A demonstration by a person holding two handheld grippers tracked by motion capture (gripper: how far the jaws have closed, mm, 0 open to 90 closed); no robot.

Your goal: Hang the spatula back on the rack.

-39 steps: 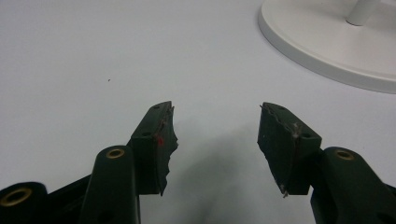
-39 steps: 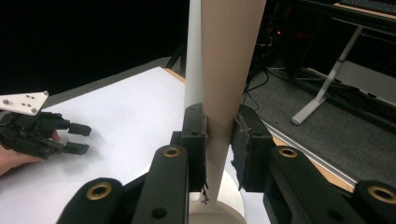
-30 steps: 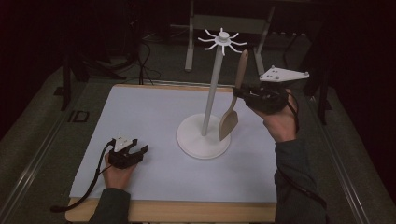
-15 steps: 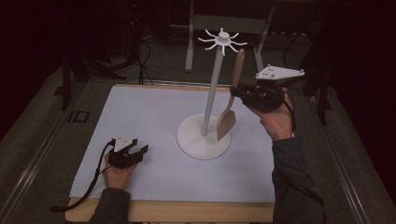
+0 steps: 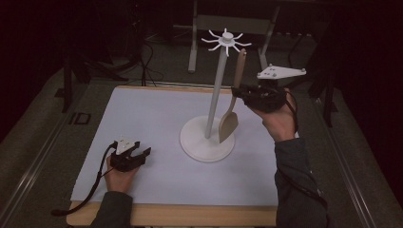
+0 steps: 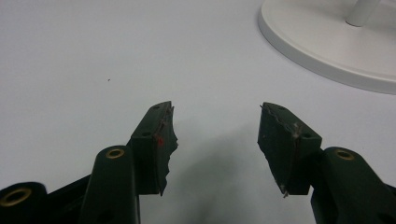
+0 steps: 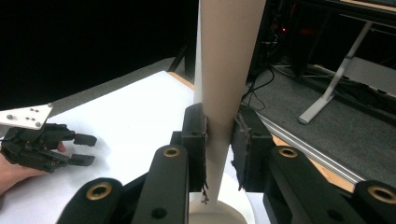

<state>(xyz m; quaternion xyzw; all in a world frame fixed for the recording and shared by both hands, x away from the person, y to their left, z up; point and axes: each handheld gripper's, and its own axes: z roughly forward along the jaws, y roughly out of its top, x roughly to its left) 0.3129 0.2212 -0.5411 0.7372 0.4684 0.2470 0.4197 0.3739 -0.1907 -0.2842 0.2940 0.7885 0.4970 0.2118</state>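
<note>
A white rack (image 5: 215, 85) stands mid-table: round base, thin pole, a ring of short hooks on top. My right gripper (image 5: 236, 92) is shut on the handle of a wooden spatula (image 5: 229, 124), which hangs upright, blade down, just right of the pole and over the base. In the right gripper view the jaws of the right gripper (image 7: 219, 128) clamp the spatula handle (image 7: 229, 60) from both sides. My left gripper (image 5: 142, 149) rests low on the white sheet at the front left, open and with nothing in it. In its own view the left gripper (image 6: 215, 123) faces the rack's base (image 6: 327, 42).
A white sheet (image 5: 157, 114) covers a wooden board whose edge (image 5: 190, 213) shows at the front. Dark floor, cables and metal table legs (image 5: 194, 42) lie beyond the far edge. The left gripper (image 7: 92, 149) shows at the left of the right gripper view.
The right gripper and the spatula have shifted slightly left, closer to the pole. The left gripper has stayed put.
</note>
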